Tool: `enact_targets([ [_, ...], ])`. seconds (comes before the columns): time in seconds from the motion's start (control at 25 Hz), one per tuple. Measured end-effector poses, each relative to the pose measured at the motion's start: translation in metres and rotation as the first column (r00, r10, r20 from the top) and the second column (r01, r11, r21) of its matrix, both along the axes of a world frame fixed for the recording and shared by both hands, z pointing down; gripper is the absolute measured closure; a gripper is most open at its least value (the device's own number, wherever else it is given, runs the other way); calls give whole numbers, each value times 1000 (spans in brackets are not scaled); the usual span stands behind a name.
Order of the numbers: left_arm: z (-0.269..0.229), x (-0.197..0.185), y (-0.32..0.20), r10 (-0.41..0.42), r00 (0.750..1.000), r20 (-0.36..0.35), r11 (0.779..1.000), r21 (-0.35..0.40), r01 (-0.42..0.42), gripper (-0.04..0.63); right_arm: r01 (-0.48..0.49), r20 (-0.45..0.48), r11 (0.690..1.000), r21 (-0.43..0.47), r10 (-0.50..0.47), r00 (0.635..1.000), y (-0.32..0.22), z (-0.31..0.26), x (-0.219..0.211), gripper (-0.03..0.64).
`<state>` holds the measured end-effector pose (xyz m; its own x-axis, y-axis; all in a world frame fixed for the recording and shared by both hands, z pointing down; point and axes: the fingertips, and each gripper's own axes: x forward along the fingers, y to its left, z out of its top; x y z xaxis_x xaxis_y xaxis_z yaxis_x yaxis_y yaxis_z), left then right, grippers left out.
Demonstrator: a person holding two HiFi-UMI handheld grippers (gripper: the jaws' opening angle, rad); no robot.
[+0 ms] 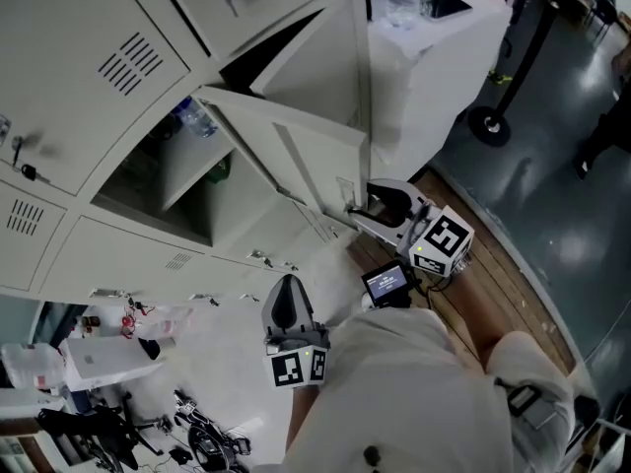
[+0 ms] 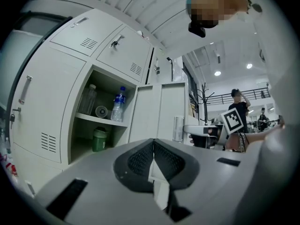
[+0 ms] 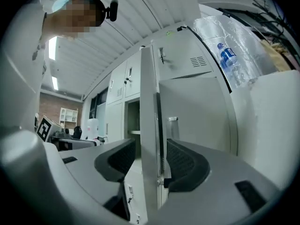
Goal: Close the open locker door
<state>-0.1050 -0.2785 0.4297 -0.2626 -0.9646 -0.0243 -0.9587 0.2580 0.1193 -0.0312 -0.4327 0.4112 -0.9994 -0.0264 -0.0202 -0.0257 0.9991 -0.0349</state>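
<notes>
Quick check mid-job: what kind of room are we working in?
Probably a workshop or lab workspace with staff storage: a bank of grey metal lockers lines the wall, one stands open with drink bottles on its shelf, and cables and gear clutter the floor nearby.

left gripper point(image 1: 287, 286): grey, black-white marker cube point(image 1: 296, 368) | right gripper point(image 1: 360, 208): same | clothing point(image 1: 394, 392): white
</notes>
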Motion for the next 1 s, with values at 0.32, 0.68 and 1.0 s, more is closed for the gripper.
enact_targets([
  [0.32, 2, -6, 8, -56, 998, 4, 998, -10, 56, 588, 51, 29, 999, 4, -52, 998, 0, -7, -4, 486],
  [0.68, 7, -5, 3, -50, 999, 2, 999, -21, 50, 588, 127, 10, 992, 26, -128, 992, 15, -7, -9, 482],
  [1.0, 9, -11, 6, -80, 997, 4, 997, -22, 80, 588, 276, 39, 961, 27, -277, 960, 52, -13, -25, 465],
])
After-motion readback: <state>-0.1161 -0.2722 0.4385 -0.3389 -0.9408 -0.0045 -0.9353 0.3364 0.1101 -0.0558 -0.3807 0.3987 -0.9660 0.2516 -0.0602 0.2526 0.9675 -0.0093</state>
